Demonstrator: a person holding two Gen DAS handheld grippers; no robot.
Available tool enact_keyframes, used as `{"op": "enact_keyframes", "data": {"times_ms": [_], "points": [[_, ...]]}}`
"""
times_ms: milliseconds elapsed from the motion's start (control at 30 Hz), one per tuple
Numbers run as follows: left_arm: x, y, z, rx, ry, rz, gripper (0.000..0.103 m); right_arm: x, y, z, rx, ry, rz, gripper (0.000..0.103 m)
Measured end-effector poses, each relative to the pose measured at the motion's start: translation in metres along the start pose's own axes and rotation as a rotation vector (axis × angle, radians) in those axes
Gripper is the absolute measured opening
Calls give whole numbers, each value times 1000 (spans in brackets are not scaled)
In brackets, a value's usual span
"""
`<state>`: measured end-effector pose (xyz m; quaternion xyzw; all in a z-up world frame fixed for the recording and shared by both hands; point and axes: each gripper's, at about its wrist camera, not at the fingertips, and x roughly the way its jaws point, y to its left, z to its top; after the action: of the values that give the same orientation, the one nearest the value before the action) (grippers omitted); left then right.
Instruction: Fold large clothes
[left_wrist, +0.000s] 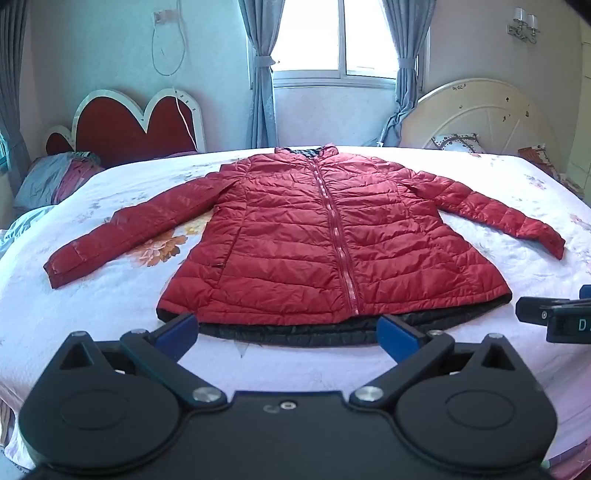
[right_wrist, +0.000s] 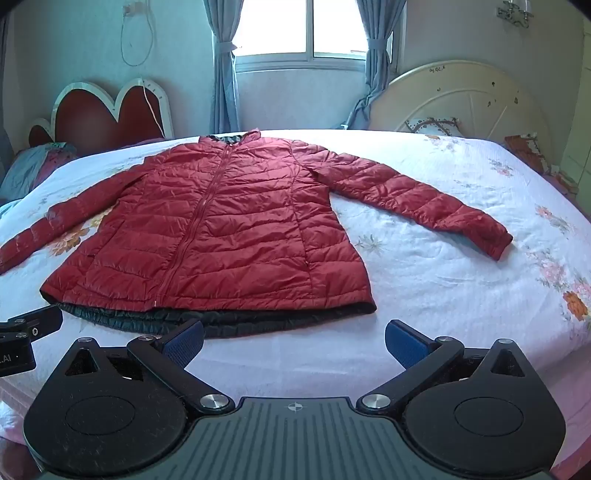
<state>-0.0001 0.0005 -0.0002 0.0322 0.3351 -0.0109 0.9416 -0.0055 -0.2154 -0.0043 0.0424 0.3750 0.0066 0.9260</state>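
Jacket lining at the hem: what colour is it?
Black, peeking out below the red jacket along the lining edge; clearest in the left wrist view.

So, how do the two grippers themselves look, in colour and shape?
Both are matte black. The left gripper and right gripper each have blue pads on the jaws, angled black link arms with silver pivot screws, and two round housings at the base. The right one's centre plate is ribbed grey. No cables or sleeves show.
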Motion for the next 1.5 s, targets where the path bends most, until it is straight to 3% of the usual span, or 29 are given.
{"op": "enact_keyframes", "data": {"times_ms": [1500], "points": [[6,2,-2,10,10,26,103,4,-2,-2,20,16,8,103]]}}
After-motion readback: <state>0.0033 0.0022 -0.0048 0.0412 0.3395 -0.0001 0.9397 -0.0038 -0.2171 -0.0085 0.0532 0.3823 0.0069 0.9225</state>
